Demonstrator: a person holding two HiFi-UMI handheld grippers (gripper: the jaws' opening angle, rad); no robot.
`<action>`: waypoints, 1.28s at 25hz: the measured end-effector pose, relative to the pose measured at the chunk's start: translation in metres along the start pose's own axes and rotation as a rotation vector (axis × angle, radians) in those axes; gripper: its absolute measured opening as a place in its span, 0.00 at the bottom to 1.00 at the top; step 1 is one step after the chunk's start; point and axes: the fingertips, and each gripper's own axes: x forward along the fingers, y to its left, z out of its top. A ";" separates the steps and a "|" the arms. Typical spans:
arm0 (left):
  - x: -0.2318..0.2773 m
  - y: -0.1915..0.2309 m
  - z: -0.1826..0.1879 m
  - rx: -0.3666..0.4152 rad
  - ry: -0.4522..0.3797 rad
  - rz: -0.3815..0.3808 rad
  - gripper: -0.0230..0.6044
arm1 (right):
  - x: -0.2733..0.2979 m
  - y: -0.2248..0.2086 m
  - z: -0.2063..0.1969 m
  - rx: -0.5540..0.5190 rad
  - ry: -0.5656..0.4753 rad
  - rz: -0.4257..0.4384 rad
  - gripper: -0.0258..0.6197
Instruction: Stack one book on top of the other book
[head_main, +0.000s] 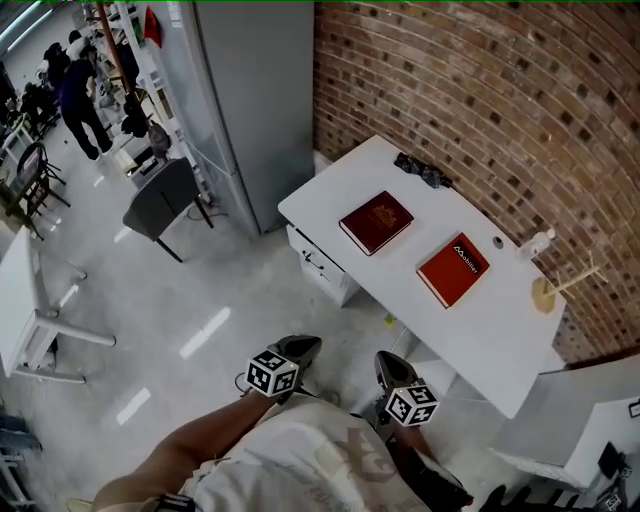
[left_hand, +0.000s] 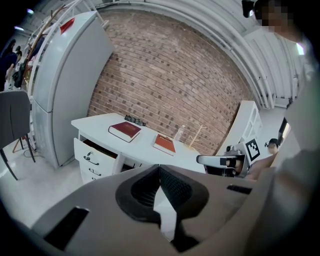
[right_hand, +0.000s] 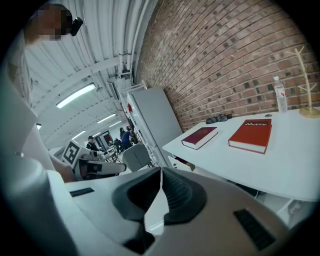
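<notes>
Against the brick wall, head view: a white counter (head_main: 470, 330) carries both books, lying flat and apart, not stacked.
Dark red book (head_main: 376, 222): toward the counter's far left end, cover up.
Orange book (head_main: 453, 269): to the right of the dark red book, with bare counter between them.
Other items, head view: a dark bundle (head_main: 420, 170) at the far edge by the wall; a wooden stand (head_main: 545, 292) and a small bottle (head_main: 538, 241) at the right.
Left tongs (head_main: 312, 343): held low in front of the person, over the floor, well short of the counter.
Right tongs (head_main: 383, 358): just beside the left pair, also short of the counter.
Left gripper view: the left tongs (left_hand: 160, 167) are fully closed, pads together, with nothing between them. Both books lie well ahead. A drawer (left_hand: 97, 150) under the counter's left end stands open.
Right gripper view: the right tongs (right_hand: 161, 171) are closed too, pads meeting, with nothing held. The dark red book (right_hand: 200, 137) lies left of the orange book (right_hand: 251, 134), far ahead on the counter.
</notes>
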 end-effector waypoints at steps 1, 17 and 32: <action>0.004 0.001 0.002 0.002 0.004 -0.008 0.07 | 0.003 -0.002 0.003 0.001 0.000 -0.005 0.08; 0.069 0.054 0.069 0.026 0.057 -0.118 0.07 | 0.061 -0.038 0.056 0.020 0.003 -0.105 0.08; 0.096 0.137 0.134 0.054 0.070 -0.183 0.07 | 0.132 -0.059 0.105 0.065 -0.056 -0.237 0.08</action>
